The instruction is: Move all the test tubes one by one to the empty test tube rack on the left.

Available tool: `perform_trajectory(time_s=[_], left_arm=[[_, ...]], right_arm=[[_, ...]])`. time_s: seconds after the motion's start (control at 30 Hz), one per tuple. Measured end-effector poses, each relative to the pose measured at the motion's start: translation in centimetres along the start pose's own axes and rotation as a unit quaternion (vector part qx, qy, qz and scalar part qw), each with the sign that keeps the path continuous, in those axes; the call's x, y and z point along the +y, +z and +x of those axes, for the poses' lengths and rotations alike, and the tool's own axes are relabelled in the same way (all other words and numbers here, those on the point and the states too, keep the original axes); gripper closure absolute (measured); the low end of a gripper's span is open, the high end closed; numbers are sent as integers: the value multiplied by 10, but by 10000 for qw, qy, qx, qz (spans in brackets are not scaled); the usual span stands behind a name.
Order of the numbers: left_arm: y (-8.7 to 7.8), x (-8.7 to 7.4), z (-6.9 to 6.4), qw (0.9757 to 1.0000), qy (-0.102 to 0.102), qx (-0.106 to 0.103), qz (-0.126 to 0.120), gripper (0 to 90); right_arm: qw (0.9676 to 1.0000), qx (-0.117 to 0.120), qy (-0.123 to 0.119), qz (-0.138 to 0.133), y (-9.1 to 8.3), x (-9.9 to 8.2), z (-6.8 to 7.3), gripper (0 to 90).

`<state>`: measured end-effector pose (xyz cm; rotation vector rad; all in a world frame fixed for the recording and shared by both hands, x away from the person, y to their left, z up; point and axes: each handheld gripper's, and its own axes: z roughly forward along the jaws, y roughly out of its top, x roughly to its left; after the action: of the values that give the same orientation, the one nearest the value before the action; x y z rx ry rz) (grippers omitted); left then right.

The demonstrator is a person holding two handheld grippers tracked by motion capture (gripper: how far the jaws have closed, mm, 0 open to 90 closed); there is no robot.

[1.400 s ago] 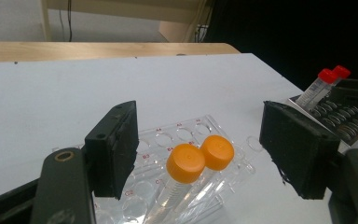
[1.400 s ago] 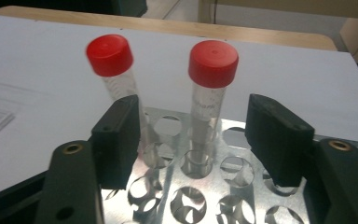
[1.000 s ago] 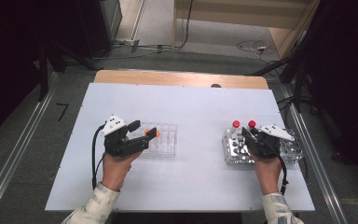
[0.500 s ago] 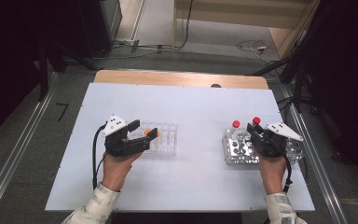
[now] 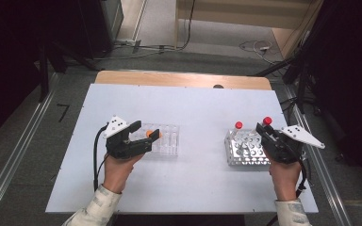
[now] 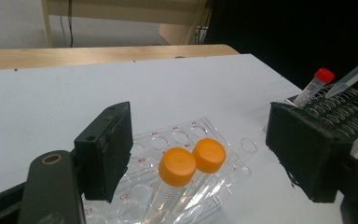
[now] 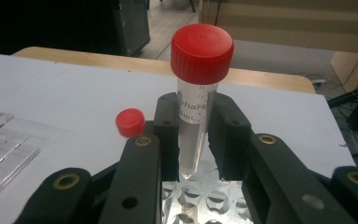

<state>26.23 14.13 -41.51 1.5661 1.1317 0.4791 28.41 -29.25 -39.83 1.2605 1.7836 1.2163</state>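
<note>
Upright, right claw [image 7: 192, 140] clamped on red-capped tube [image 7: 196, 98], left claw [image 6: 205, 158] apart over clear rack [image 6: 186, 140].

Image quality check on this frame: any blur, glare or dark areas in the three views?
High view: soft overall, the table evenly lit, both side margins nearly black. Left gripper view: orange caps fairly sharp, near jaws soft, clear rack faint against the white top. Right gripper view: the held tube and its red cap are clear, its printing hard to read; the metal rack shows bright reflections.
</note>
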Motion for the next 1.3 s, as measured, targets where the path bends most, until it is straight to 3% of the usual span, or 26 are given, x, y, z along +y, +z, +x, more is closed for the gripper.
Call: perform_trajectory(time_s=[0.37,0.67,0.93,1.3], left_arm=[[-1,0,-3,10000,27,-13,-9,233],[-1,1,-5,10000,44,-65,-30,234],[-2,2,-13,9998,128,-157,-39,234],[0,1,-28,9991,244,-351,-19,234]], right_arm=[[9988,487,-54,5,-19,2,14,711],[9954,932,-204,127,-16,0,37,712],[9885,1395,-451,365,-1,-8,72,712],[9750,1892,-950,671,21,-20,124,712]])
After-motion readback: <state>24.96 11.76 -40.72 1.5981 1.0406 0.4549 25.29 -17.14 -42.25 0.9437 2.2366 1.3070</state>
